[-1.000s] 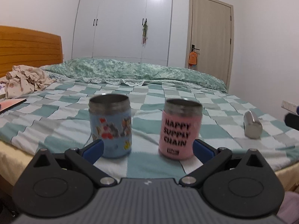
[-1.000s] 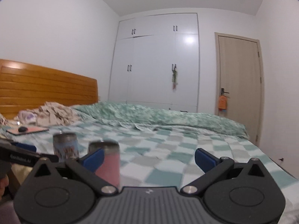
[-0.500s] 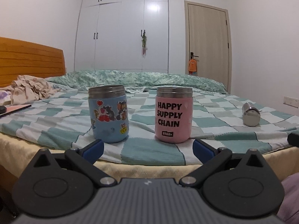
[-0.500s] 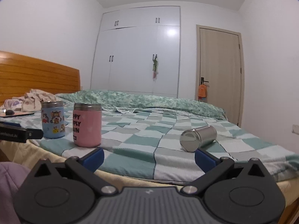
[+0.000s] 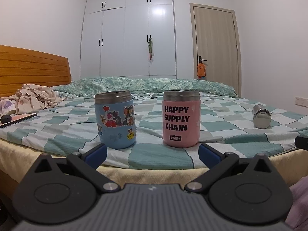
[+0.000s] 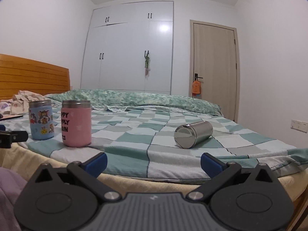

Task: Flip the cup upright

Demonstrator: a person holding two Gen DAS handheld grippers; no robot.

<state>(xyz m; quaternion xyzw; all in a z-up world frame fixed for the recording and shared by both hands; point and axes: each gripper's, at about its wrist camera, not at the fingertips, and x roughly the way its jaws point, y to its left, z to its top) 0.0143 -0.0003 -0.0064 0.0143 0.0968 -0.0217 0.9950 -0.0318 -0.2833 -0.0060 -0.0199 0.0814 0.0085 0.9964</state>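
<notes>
A bare steel cup (image 6: 193,134) lies on its side on the checked bed sheet, its closed base toward me; it also shows far right in the left wrist view (image 5: 261,116). A blue cartoon cup (image 5: 115,121) and a pink "HAPPY SUPPLY CHAIN" cup (image 5: 181,118) stand upright near the bed's front edge; both show at the left in the right wrist view, blue (image 6: 41,122) and pink (image 6: 76,123). My left gripper (image 5: 152,153) is open and empty, just short of the two upright cups. My right gripper (image 6: 153,161) is open and empty, short of the lying cup.
The bed's front edge (image 6: 154,181) runs just ahead of both grippers. A heap of clothes (image 5: 34,100) and a flat tablet (image 5: 17,118) lie at the left by the wooden headboard (image 5: 32,71). A wardrobe and a door stand behind.
Both grippers have drawn back and dropped lower, off the bed's edge. The right view has swung right, bringing the lying steel cup into view. Both stay open.
</notes>
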